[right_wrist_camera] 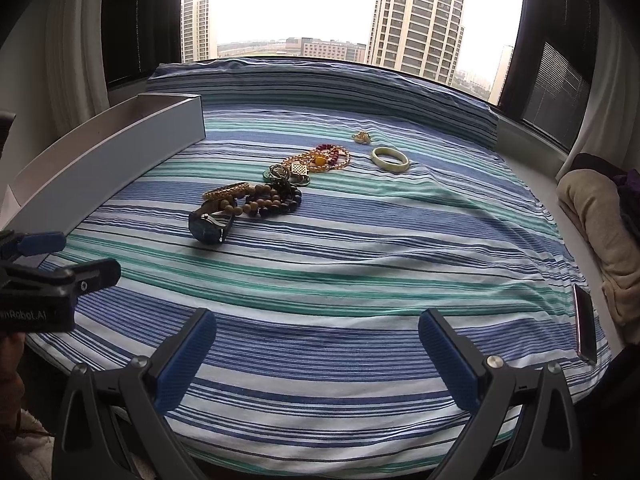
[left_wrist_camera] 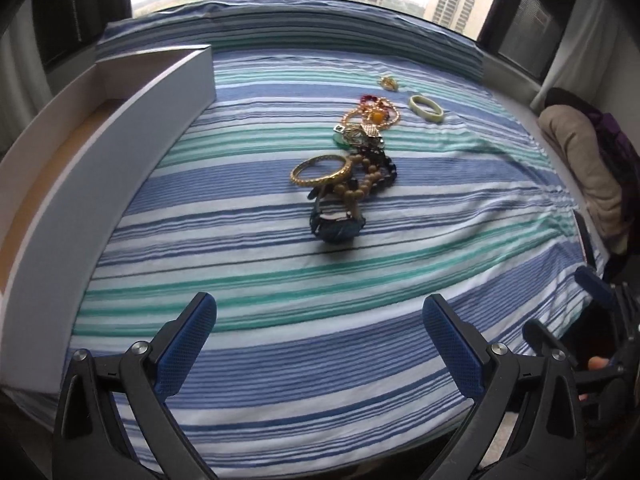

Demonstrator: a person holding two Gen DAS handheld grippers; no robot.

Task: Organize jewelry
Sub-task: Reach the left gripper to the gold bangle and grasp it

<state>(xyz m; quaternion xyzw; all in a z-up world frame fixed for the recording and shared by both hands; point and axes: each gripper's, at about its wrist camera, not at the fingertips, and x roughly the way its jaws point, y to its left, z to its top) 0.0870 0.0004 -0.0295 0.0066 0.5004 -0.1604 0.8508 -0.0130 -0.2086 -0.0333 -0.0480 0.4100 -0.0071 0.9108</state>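
Observation:
A pile of jewelry lies mid-cloth: a dark blue watch (left_wrist_camera: 336,222) (right_wrist_camera: 210,226), a gold bangle (left_wrist_camera: 322,170) (right_wrist_camera: 226,191), wooden and dark bead bracelets (left_wrist_camera: 370,176) (right_wrist_camera: 272,200), gold chains with an amber bead (left_wrist_camera: 374,116) (right_wrist_camera: 318,160), a pale jade bangle (left_wrist_camera: 426,109) (right_wrist_camera: 390,159) and a small gold piece (left_wrist_camera: 389,82) (right_wrist_camera: 362,137). A long white tray (left_wrist_camera: 132,120) (right_wrist_camera: 120,160) stands at the left. My left gripper (left_wrist_camera: 320,320) is open and empty near the front edge. My right gripper (right_wrist_camera: 316,328) is open and empty, to its right.
The striped blue, green and white cloth (left_wrist_camera: 280,280) (right_wrist_camera: 360,260) covers the surface by a window. A beige folded blanket (left_wrist_camera: 584,160) (right_wrist_camera: 600,220) lies at the right. A phone (right_wrist_camera: 584,328) rests at the cloth's right edge.

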